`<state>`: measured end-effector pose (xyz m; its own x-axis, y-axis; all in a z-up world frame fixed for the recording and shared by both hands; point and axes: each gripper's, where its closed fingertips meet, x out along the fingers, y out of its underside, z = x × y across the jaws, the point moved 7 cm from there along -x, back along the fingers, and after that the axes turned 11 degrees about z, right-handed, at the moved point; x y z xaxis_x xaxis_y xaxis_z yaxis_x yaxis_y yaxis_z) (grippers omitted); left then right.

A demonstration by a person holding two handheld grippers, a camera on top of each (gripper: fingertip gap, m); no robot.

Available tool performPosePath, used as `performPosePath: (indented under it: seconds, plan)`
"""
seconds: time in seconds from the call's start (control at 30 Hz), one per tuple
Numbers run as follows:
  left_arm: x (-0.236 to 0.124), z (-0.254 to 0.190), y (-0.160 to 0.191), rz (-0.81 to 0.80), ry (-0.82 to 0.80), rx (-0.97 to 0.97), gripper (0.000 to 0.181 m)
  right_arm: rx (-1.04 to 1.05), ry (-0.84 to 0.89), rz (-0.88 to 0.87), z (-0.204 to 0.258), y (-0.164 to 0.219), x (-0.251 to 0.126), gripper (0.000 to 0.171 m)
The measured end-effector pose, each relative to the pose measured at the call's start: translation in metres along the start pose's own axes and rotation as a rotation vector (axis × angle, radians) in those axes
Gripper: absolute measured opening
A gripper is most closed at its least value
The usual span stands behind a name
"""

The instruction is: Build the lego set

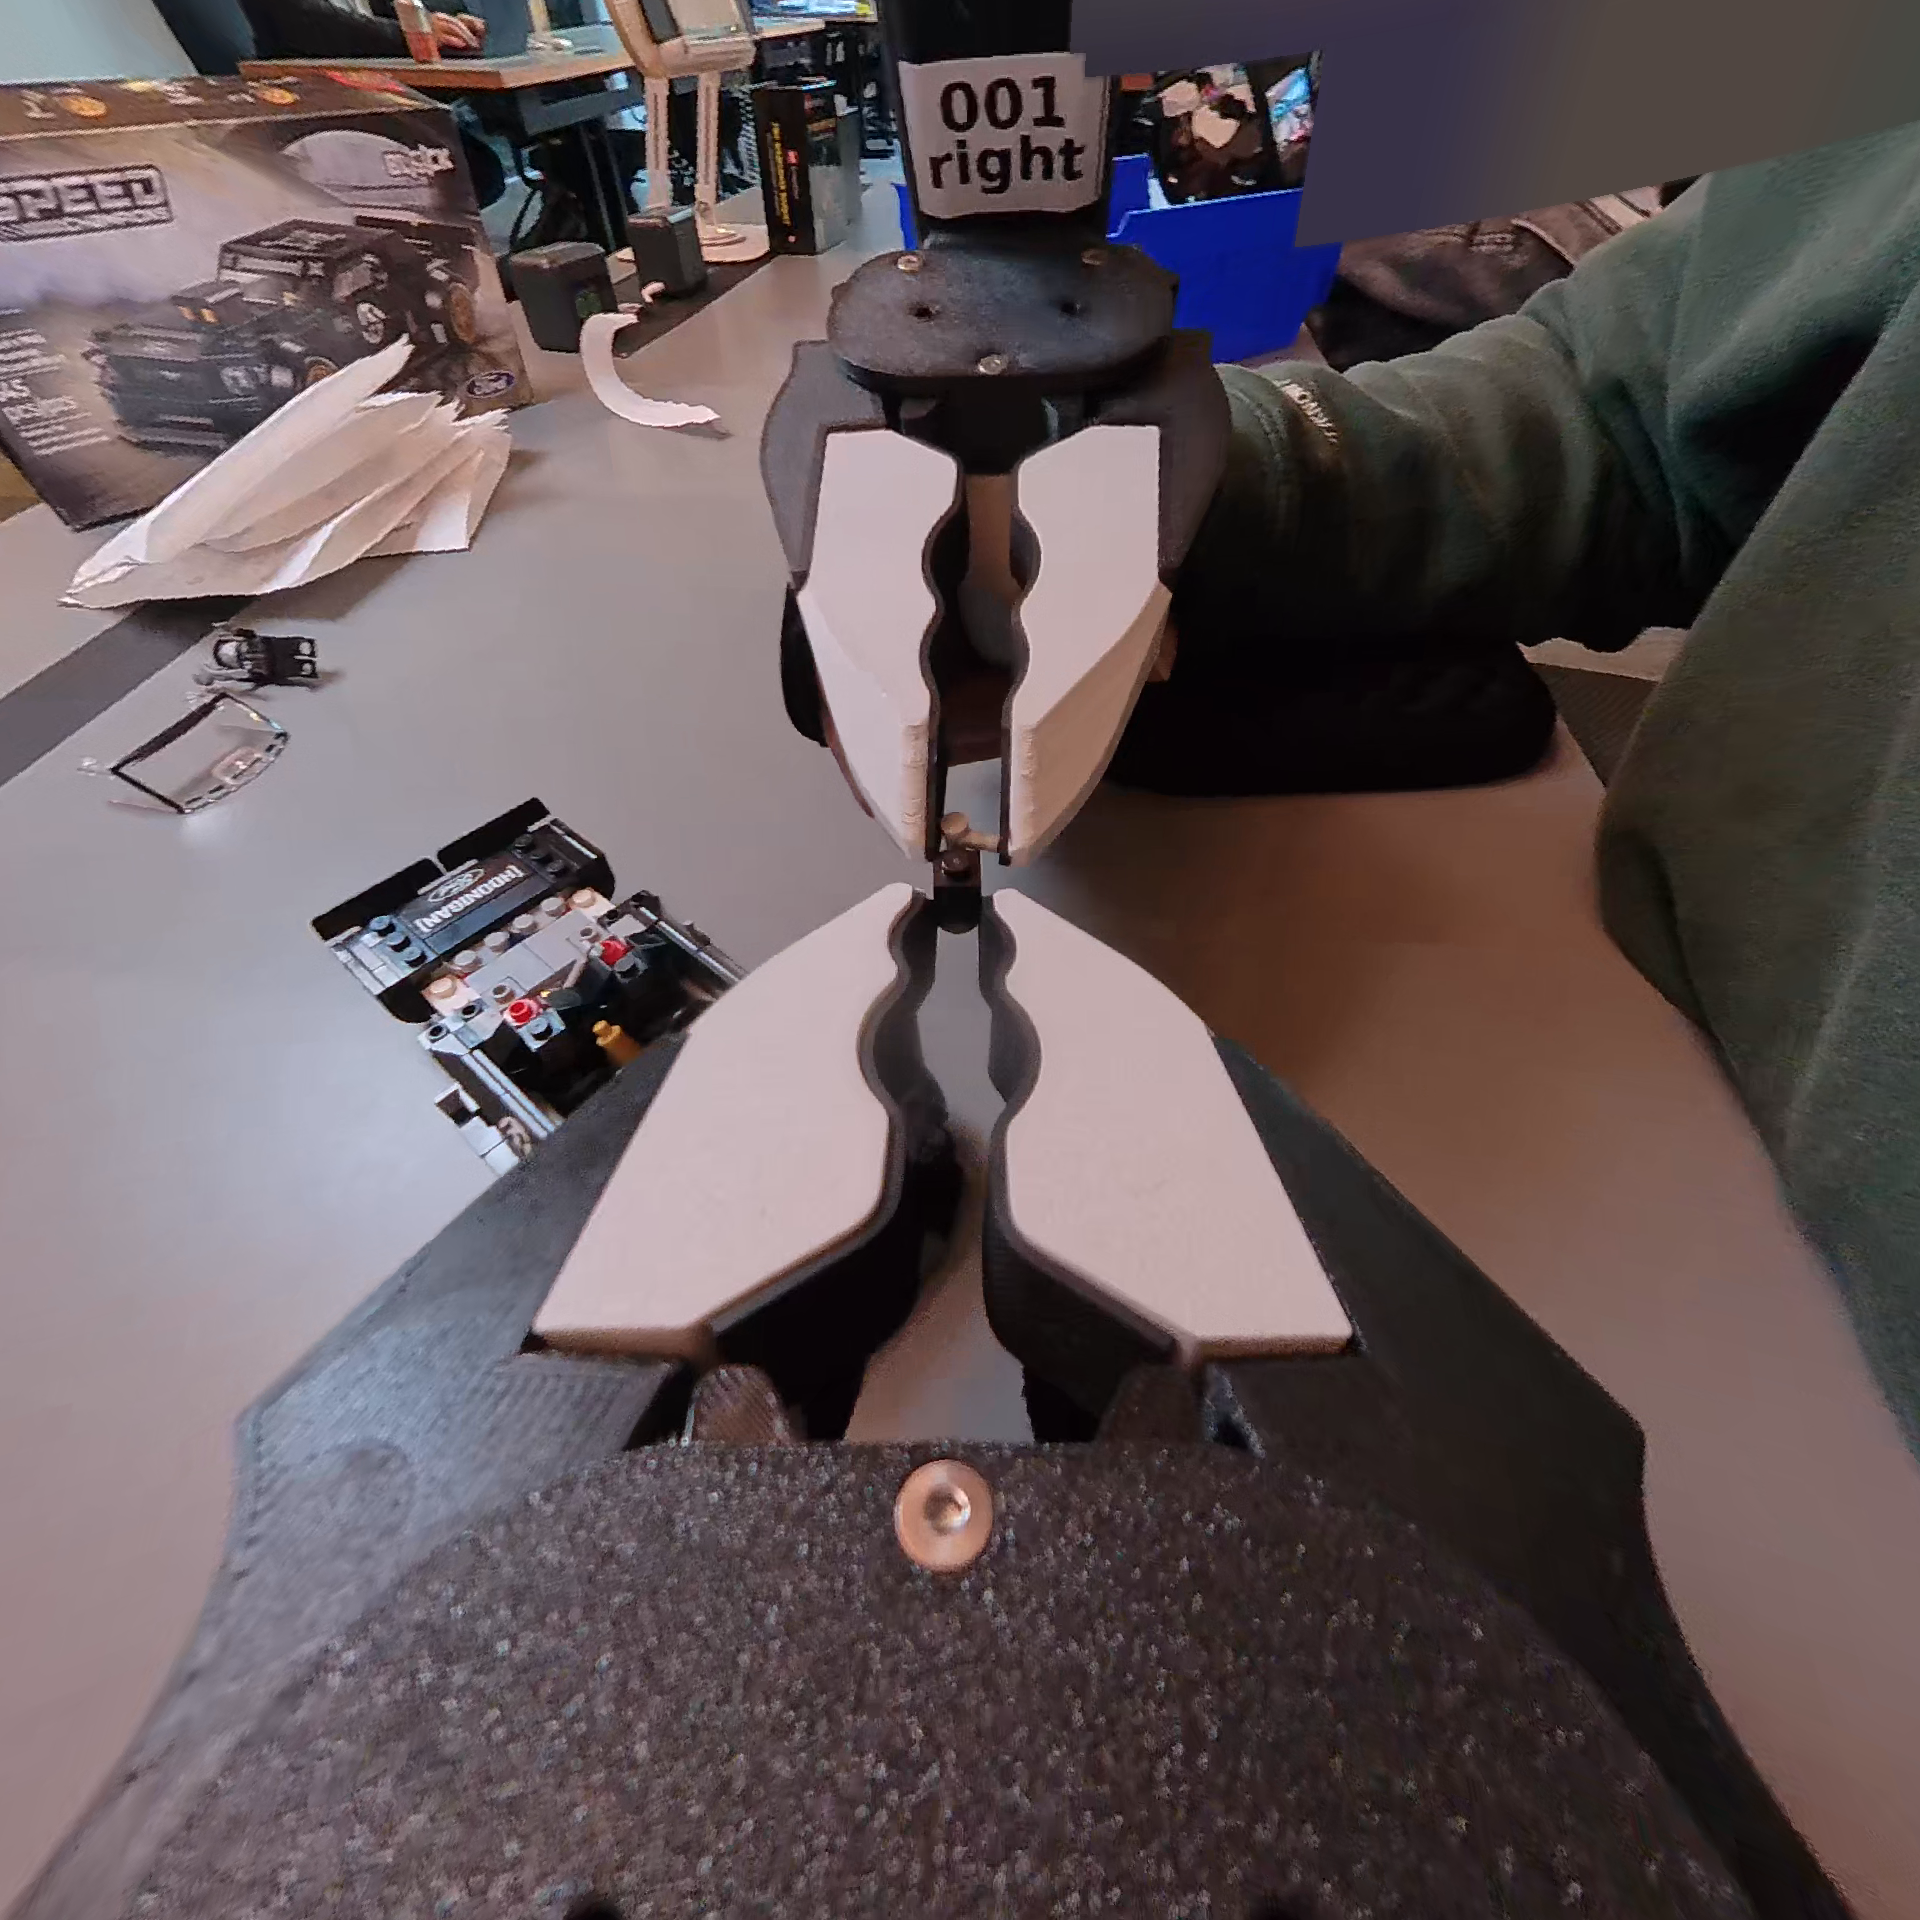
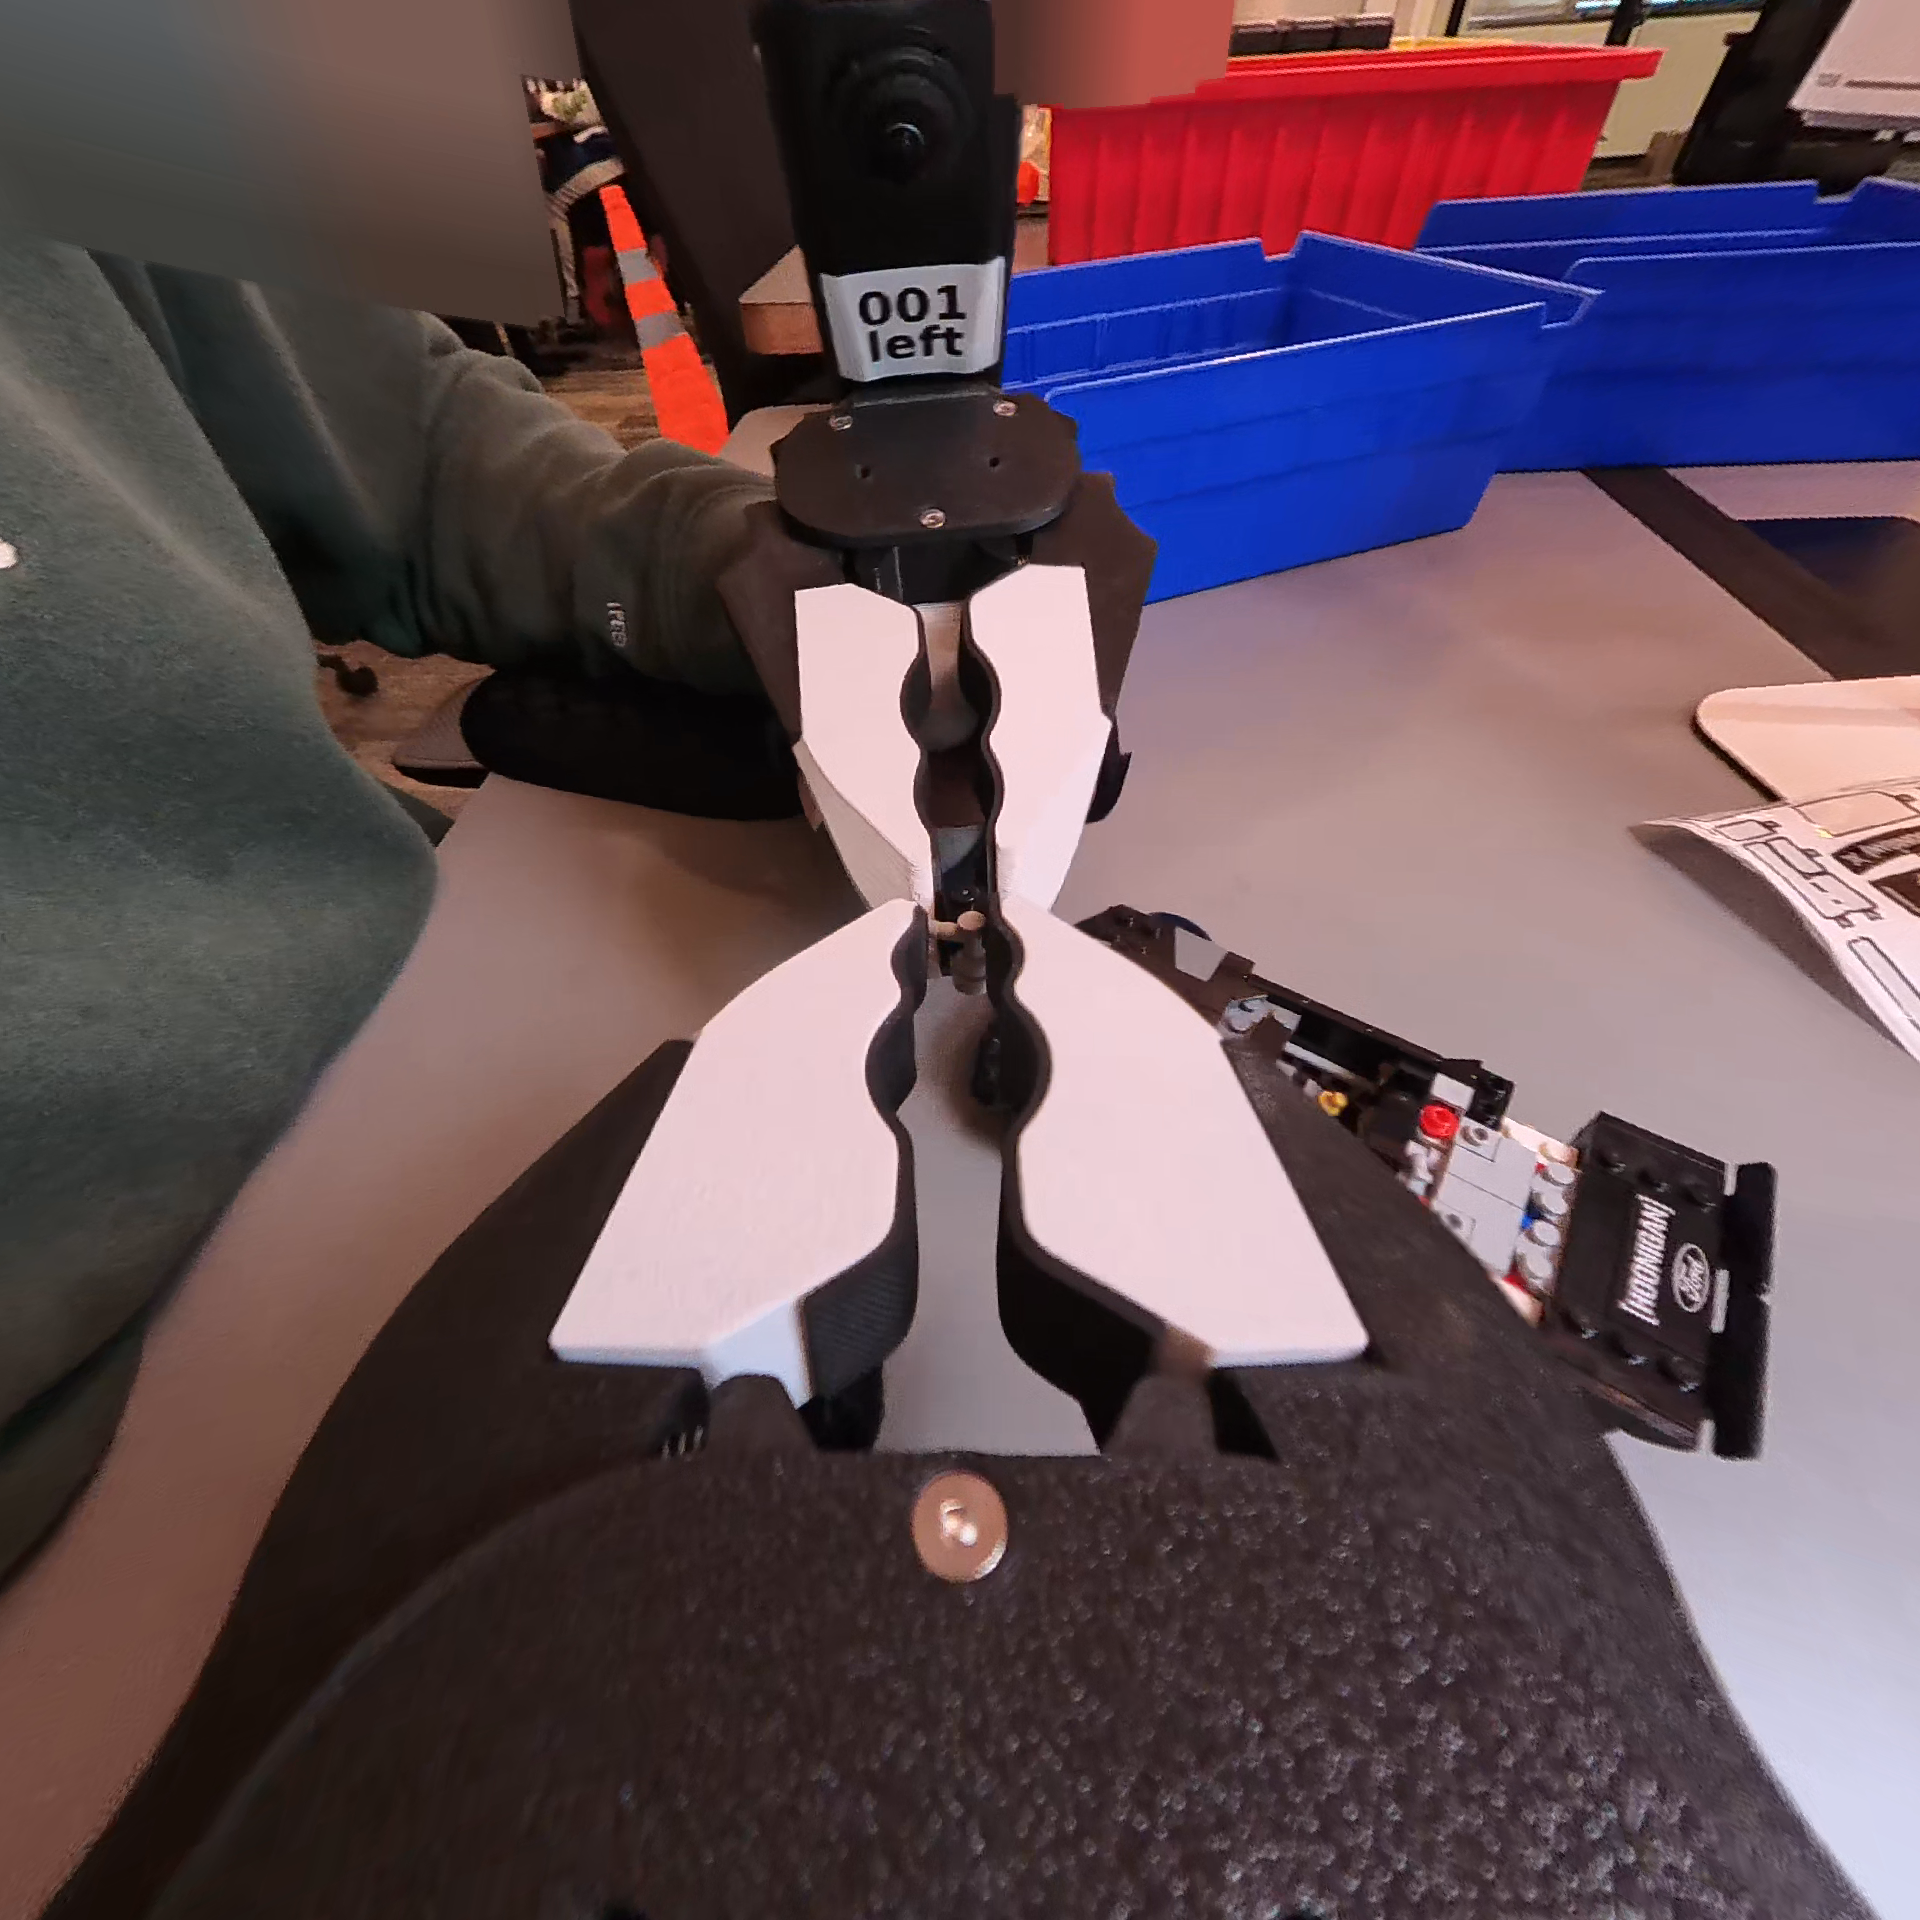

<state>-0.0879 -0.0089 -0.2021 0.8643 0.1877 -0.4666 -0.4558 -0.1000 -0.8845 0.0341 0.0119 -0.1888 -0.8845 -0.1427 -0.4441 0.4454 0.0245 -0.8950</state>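
We've got both grippers tip to tip above the grey counter (image 1: pixel 312 1195). The left hand-held gripper (image 1: pixel 951 904) is pinching a tiny dark piece (image 1: pixel 954 868), and the right hand-held gripper (image 2: pixel 961 940) is pinching a small tan pin piece (image 2: pixel 966 925), the two bits touching where the tips meet. The half-built black car (image 1: pixel 520 987) sits on the counter just beside the left gripper, printed tiles on it. Further back there's the set box (image 1: pixel 239 281) with printed artwork, a torn white paper bag (image 1: pixel 312 478) and a clear windscreen part (image 1: pixel 203 764). Each gripper carries a white printed label. A printed sheet (image 2: pixel 1808 883) and blue bins (image 2: pixel 1299 384) are off to the side.
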Motion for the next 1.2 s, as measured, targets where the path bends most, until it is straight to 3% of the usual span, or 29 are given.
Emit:
performPosePath:
  seconds: [0.23, 0.57, 0.77, 0.93, 1.2]
  plan:
    - [0.001, -0.004, 0.003, 0.022, 0.047, 0.017, 0.009, -0.048, -0.004, 0.034, 0.006, 0.001, 0.003, 0.011]
    - [-0.005, 0.008, -0.002, 0.023, -0.160, 0.025, 0.009, -0.058, 0.170, -0.002, -0.003, -0.007, -0.002, 0.014]
    - [-0.002, 0.009, -0.001, 0.045, -0.146, -0.022, 0.009, -0.083, 0.248, 0.041, -0.004, -0.007, 0.003, 0.010]
    - [-0.003, 0.013, -0.001, 0.016, -0.053, -0.173, 0.009, -0.060, 0.241, 0.053, -0.004, -0.007, 0.004, 0.017]
    - [-0.007, 0.020, 0.001, -0.144, 0.326, -0.629, 0.009, -0.053, 0.201, -0.002, -0.002, -0.012, -0.001, 0.026]
